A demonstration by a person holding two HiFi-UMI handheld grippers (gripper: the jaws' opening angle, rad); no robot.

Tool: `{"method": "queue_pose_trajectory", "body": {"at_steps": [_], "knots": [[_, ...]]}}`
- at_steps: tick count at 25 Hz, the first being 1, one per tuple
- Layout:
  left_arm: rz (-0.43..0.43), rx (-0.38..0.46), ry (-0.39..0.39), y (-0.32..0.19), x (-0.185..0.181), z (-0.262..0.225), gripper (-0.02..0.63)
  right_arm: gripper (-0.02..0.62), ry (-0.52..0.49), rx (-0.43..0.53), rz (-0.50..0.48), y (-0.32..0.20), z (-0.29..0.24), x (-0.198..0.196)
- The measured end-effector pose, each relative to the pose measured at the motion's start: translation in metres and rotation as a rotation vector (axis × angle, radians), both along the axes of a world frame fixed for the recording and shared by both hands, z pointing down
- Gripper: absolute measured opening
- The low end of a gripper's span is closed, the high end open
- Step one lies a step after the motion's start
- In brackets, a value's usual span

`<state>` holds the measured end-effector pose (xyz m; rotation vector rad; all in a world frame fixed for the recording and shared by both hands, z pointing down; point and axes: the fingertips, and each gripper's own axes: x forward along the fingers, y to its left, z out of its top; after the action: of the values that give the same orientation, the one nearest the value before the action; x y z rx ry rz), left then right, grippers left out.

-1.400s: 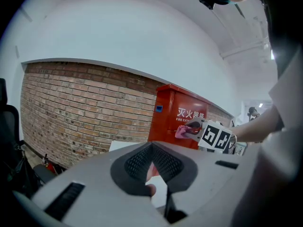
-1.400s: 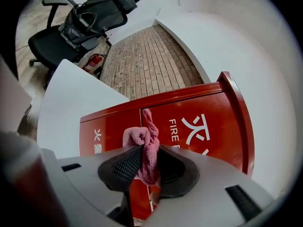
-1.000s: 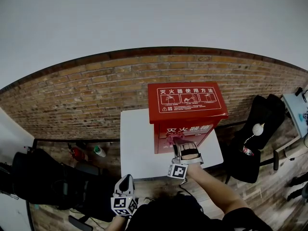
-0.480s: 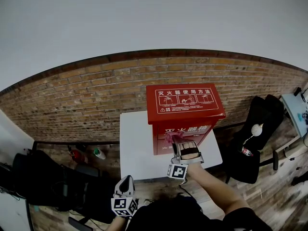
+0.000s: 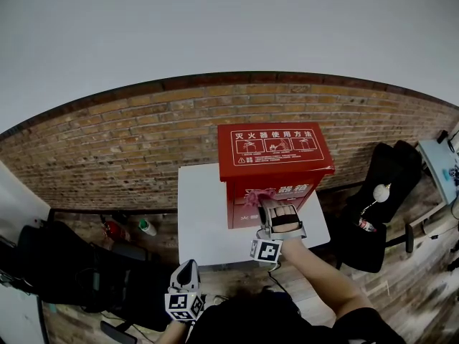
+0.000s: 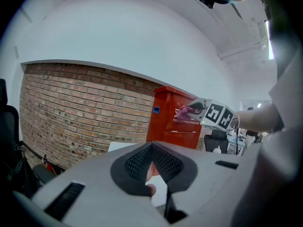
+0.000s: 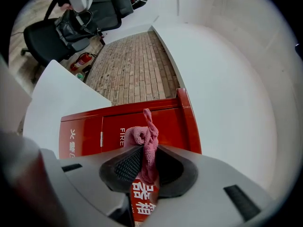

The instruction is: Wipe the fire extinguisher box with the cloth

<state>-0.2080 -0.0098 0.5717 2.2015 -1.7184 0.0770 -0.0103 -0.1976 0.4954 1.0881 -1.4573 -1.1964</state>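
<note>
The red fire extinguisher box stands on a white table against a brick wall. My right gripper is at the box's front face, shut on a pink cloth that touches the red panel. In the right gripper view the cloth sticks up from between the jaws of the right gripper, in front of the box. My left gripper hangs low near my body, away from the table. In the left gripper view the left gripper has its pads together on nothing, and the box is ahead.
A brick wall runs behind the table. A black office chair with a bottle stands to the right. On the floor at left lie a small red extinguisher, a green-capped bottle and dark bags.
My right gripper has slid the pink cloth a little upward along the box's front face. The left gripper has stayed where it was.
</note>
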Motion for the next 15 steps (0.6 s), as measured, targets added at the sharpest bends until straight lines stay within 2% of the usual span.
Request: {"method": "queue_pose_trajectory", "body": {"at_steps": [15], "knots": [[-0.002, 0.006, 0.015, 0.004, 0.004, -0.003, 0.017, 0.095, -0.015, 0.079, -0.009, 0.003, -0.041, 0.002]]}}
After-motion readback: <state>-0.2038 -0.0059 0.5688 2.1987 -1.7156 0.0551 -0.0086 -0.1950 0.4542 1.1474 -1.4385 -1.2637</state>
